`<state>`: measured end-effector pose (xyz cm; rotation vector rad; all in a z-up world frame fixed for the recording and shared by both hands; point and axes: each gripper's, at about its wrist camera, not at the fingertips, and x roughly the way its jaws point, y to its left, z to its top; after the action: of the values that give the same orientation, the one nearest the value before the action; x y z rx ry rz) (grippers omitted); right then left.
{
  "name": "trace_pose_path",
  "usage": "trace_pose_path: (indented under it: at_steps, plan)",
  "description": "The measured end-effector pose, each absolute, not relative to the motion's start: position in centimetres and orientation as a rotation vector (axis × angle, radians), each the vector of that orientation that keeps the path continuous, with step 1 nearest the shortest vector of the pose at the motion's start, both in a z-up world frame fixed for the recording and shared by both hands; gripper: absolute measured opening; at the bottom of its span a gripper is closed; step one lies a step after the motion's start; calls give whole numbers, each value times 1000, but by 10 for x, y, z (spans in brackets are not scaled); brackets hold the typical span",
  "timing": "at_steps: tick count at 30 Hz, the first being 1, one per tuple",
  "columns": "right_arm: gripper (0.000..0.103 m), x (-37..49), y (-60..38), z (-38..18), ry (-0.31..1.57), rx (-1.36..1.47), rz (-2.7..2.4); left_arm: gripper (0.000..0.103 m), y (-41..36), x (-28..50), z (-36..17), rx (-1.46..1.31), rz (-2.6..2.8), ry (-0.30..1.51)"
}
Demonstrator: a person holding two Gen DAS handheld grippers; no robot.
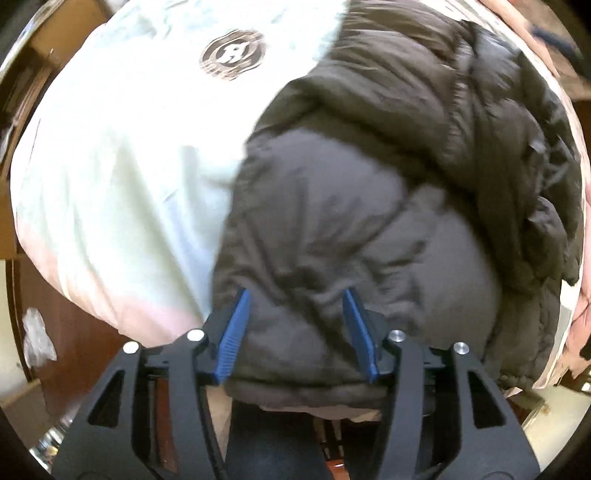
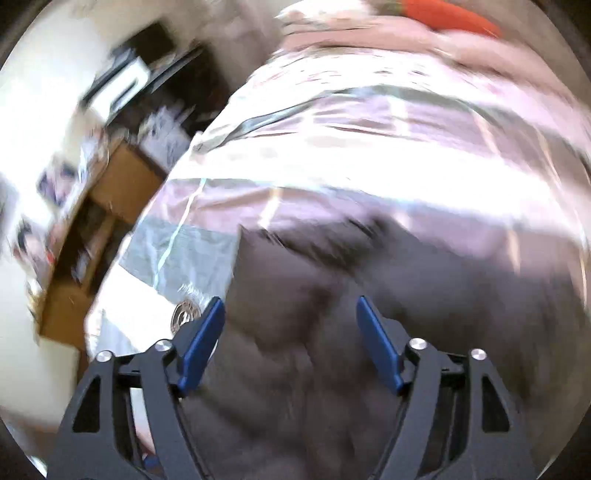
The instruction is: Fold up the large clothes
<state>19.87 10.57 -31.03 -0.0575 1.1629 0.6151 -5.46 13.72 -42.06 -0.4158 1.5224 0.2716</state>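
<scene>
A dark puffy jacket (image 1: 369, 184) lies bunched on a pale cloth (image 1: 110, 166) that bears a round logo (image 1: 232, 55). My left gripper (image 1: 295, 293) points straight down over the jacket's near hem. Its jaws stand apart and the fabric fills the gap below them, but the blue pads (image 1: 234, 332) do not pinch it. In the blurred right wrist view the same jacket (image 2: 332, 314) spreads under my right gripper (image 2: 290, 300), which is open with nothing held. The round logo (image 2: 184, 314) shows just left of that gripper's left finger.
A pink and white striped bed cover (image 2: 369, 147) stretches beyond the jacket, with something orange (image 2: 450, 14) at its far edge. Cardboard boxes (image 2: 122, 184) and clutter stand to the left of the bed. Brown wood (image 1: 74, 332) shows below the cloth's left edge.
</scene>
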Motion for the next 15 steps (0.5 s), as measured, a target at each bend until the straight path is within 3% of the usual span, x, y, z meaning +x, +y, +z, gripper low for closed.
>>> trace_pose_path:
  at_steps: [6, 8, 9, 10, 15]
  plan:
    - [76, 245, 245, -382, 1388, -479, 579, 53, 166, -67, -449, -544, 238, 1537]
    - [54, 237, 258, -407, 1499, -569, 570, 53, 170, -71, -454, -573, 224, 1538]
    - [31, 230, 260, -421, 1563, -618, 557, 54, 172, -73, -457, -585, 215, 1540]
    - [18, 228, 265, -429, 1581, -649, 535, 54, 175, -76, -461, -593, 201, 1545]
    - [8, 251, 267, -446, 1615, -513, 444, 56, 193, -79, -489, -608, 164, 1575]
